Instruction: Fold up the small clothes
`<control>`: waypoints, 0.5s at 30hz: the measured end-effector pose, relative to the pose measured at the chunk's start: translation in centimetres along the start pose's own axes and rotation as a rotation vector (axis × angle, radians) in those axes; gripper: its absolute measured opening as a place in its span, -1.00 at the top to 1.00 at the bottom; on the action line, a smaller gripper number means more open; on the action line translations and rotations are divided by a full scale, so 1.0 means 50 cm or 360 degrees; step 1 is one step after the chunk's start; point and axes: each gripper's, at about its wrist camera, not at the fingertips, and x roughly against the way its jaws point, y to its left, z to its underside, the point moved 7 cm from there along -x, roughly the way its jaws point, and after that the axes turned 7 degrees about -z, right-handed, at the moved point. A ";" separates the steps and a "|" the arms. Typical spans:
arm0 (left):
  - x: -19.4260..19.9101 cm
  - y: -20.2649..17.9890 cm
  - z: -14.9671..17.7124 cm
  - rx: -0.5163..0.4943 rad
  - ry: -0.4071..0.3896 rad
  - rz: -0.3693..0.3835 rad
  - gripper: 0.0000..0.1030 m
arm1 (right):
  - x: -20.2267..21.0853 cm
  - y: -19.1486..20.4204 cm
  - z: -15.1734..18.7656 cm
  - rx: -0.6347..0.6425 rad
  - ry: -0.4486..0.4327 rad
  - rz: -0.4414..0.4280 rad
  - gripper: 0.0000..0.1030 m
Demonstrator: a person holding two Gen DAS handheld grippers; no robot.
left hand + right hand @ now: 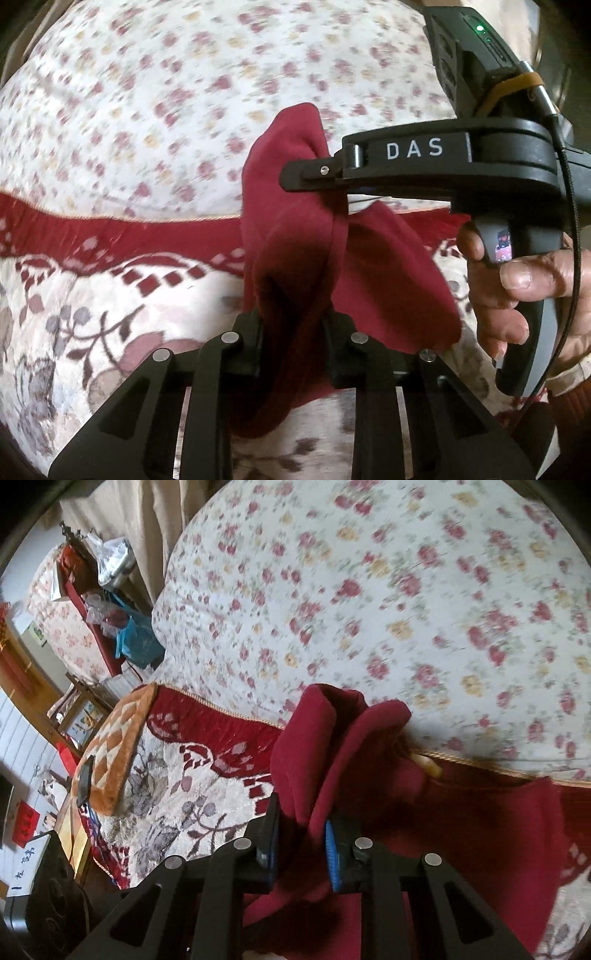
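A small dark red garment [295, 236] hangs bunched above the bed, held by both grippers. My left gripper [293, 332] is shut on its lower fold, cloth filling the gap between the fingers. My right gripper [314, 175] enters from the right in the left wrist view, its tip shut on the garment's upper part, a hand on its handle. In the right wrist view the right gripper [301, 838], with blue pads [330, 853], is shut on the red garment [332, 746], which drapes away to the right.
Below lies a red and white patterned blanket [110, 295] and a white flowered quilt [147, 92] behind it. At left in the right wrist view are an orange checked cushion [114, 746], a cluttered bench [96, 590] and the floor.
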 end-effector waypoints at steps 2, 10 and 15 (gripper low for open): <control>0.003 -0.032 -0.011 -0.0034 0.0000 0.0033 0.58 | 0.031 -0.019 0.002 -0.0018 -0.0028 0.0006 0.63; -0.030 -0.202 -0.042 -0.0214 0.0023 0.0174 0.59 | 0.158 -0.148 0.027 -0.0154 -0.0147 0.0052 0.64; -0.098 -0.289 -0.026 -0.0281 0.0122 0.0247 0.59 | 0.192 -0.273 0.067 -0.0325 -0.0174 0.0087 0.66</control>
